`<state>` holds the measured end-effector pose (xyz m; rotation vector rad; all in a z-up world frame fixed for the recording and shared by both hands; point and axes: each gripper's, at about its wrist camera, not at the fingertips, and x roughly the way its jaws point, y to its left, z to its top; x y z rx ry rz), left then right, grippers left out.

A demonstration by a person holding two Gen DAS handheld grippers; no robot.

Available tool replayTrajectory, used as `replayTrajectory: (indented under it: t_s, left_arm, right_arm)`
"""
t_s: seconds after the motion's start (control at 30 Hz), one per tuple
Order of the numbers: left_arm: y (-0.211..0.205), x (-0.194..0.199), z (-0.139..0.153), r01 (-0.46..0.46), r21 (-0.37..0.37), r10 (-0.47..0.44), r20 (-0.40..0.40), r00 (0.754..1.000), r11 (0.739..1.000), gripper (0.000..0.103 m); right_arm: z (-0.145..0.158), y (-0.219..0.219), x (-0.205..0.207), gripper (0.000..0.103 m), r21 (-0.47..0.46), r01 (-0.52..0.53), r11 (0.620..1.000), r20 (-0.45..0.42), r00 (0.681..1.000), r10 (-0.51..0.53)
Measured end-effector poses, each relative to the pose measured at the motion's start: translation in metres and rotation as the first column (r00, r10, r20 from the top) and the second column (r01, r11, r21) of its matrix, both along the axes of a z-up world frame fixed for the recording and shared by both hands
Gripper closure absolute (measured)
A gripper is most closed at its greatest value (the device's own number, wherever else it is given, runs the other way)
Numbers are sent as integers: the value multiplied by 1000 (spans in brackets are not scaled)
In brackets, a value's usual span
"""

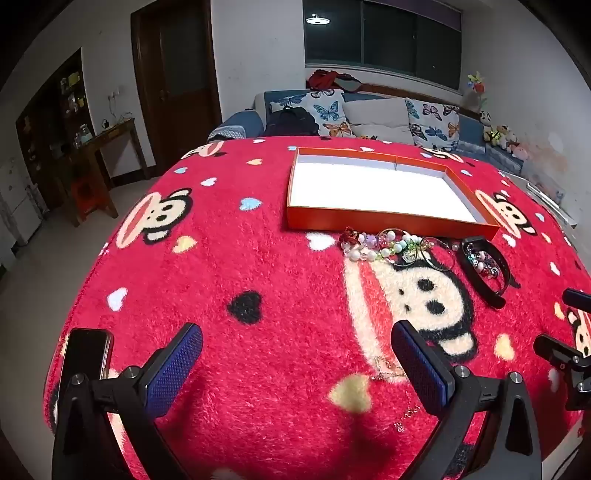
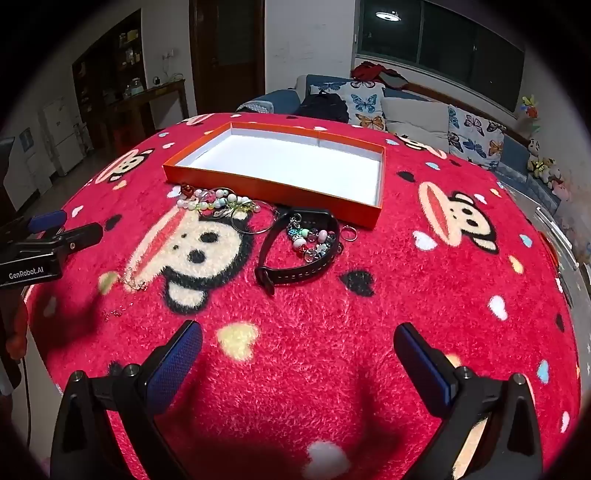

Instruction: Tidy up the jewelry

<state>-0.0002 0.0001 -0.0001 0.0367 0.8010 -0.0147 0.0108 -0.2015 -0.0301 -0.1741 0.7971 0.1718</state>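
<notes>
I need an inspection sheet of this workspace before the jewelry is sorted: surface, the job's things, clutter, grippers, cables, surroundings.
Surface: red fleece blanket with a cartoon monkey print covers the table.
Job's things: orange tray, white inside, empty; beaded bracelets and thin bangles lie in front of it; black watch band loops around a bead cluster; small ring beside it; thin chain nearer the left side.
Clutter: phone at the blanket's left edge.
Grippers: left gripper open, empty; right gripper open, empty.
Cables: nothing seen on the table.
Surroundings: sofa with butterfly cushions, dark door, window.
</notes>
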Motion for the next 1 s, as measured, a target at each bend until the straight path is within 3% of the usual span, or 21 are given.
replayTrajectory:
  t_s: [0.5, 1.0]
  left_arm:
    - [1, 1, -11, 10, -37, -12, -37, 999, 999, 0]
    - [-4, 3, -13, 27, -22, -28, -37, 999, 999, 0]
  right_arm:
    - [0, -5, 4, 0, 18, 14, 1000, -5, 1000, -14]
    - [-2, -5, 4, 0, 28, 13, 1000, -12, 1000, -12]
